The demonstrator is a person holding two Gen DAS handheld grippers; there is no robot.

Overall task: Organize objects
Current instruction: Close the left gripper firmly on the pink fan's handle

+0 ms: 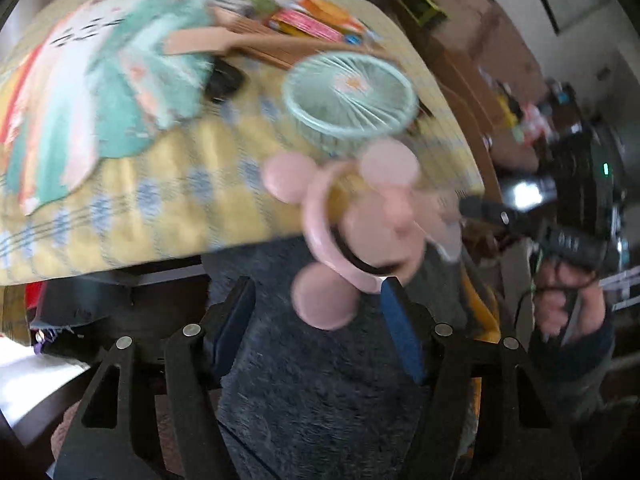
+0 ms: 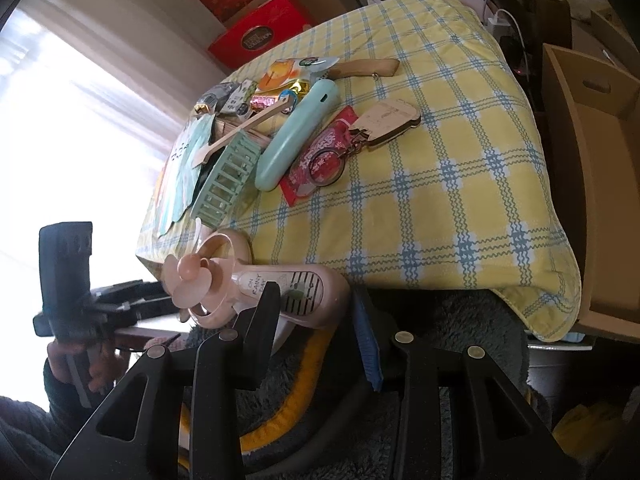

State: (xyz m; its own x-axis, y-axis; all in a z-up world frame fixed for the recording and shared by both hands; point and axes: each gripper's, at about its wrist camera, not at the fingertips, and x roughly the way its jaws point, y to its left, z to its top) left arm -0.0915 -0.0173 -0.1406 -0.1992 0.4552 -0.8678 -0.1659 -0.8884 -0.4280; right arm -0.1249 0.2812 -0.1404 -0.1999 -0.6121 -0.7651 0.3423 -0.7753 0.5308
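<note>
Pink handheld fan (image 2: 276, 294) clamped in right tool (image 2: 316, 316).

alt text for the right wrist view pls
The right tongs grip a pink handheld fan by its handle, off the near edge of a yellow checked cloth. On the cloth lie a mint fan, keyrings and snack packets.

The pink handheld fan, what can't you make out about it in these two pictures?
- Left wrist view: the pink handheld fan is motion-blurred; its handle runs off behind the head toward the right gripper.
- Right wrist view: the right gripper fingers cover part of the handle; its far end is hidden, and only "ON RAINY DAY" reads.
</note>
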